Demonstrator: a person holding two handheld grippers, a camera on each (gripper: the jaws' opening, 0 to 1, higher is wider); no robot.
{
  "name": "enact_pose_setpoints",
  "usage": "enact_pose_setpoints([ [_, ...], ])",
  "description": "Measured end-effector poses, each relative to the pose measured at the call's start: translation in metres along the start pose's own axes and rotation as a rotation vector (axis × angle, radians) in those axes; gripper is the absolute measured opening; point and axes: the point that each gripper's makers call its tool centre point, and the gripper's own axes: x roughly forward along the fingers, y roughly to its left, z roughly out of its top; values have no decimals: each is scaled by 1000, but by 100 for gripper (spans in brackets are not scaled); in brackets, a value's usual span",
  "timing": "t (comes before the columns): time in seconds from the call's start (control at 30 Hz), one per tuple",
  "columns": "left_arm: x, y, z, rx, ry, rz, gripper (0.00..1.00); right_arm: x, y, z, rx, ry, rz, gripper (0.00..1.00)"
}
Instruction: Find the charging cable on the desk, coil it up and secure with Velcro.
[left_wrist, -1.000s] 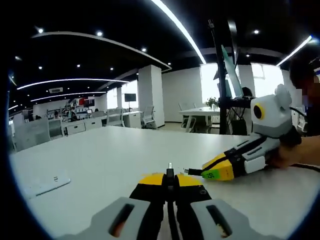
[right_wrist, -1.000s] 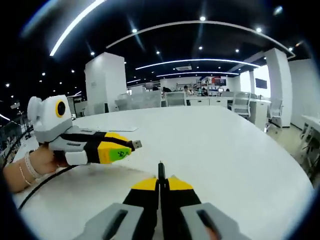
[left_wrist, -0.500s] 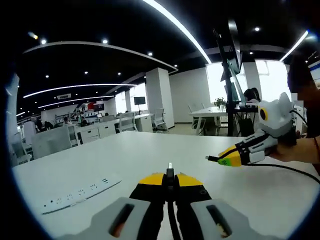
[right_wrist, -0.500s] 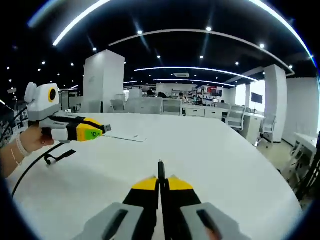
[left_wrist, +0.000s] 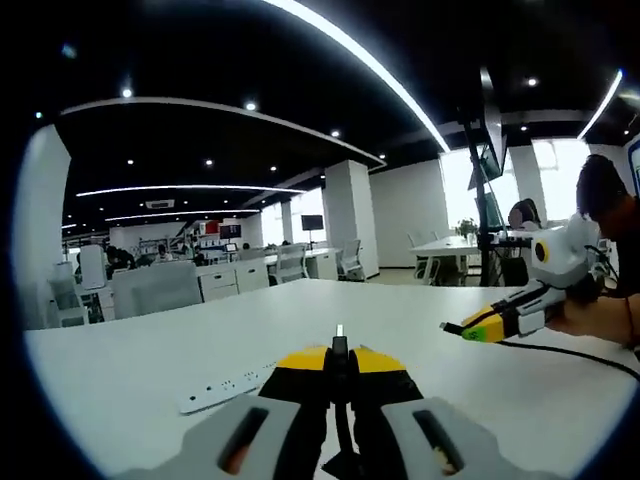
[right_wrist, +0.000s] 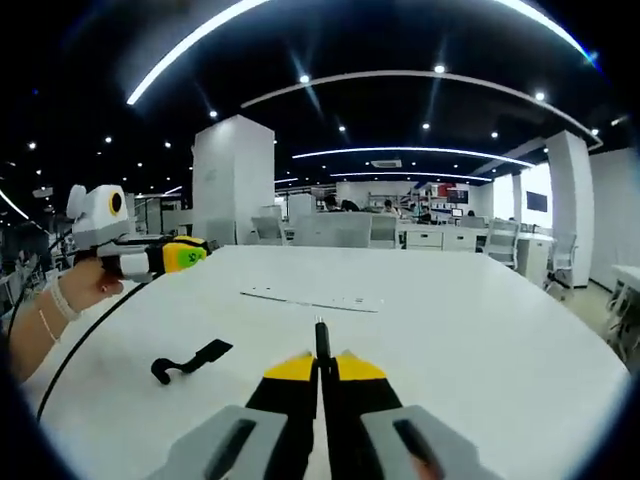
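My left gripper (left_wrist: 340, 348) is shut on one end of the black charging cable (left_wrist: 341, 420); a small metal plug tip pokes out above its closed jaws. In the right gripper view it hangs at the left (right_wrist: 203, 243) in a person's hand, and the cable (right_wrist: 75, 345) trails from it down to the white table (right_wrist: 470, 350). My right gripper (right_wrist: 320, 348) is shut on the cable's other end. It appears at the right of the left gripper view (left_wrist: 458, 327), with cable (left_wrist: 590, 358) running behind it. A black Velcro strap (right_wrist: 190, 360) lies on the table between them.
A white power strip (right_wrist: 312, 298) lies flat on the table beyond the strap, and in the left gripper view the power strip (left_wrist: 232, 388) lies to the left of my jaws. A person (left_wrist: 605, 200) stands at the right. Office desks and chairs fill the background.
The two grippers have drawn well apart, each still gripping its cable end. The right view now takes in the Velcro strap and more of the power strip.
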Motion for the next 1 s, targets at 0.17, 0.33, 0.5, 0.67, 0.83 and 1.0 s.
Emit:
enact_pose_setpoints([
  [0.17,-1,-5,-6,80,-32,-94,8,-4,23,14,43,-60,23,6],
  [0.33,10,-13,-10,98,-86,-183,8,-2,50,29,18,-88,42,6],
  [0.5,14,-22,-10,108,-123,-221,8,-1,76,46,10,-156,112,6],
  [0.67,16,-25,-21,161,-99,-278,8,0,86,38,-52,-158,139,6],
  [0.83,27,-28,-22,139,-115,-329,8,3,89,28,-107,-117,123,6],
  [1.0,42,-40,-21,164,-113,-372,8,-14,94,38,-161,-178,103,7],
])
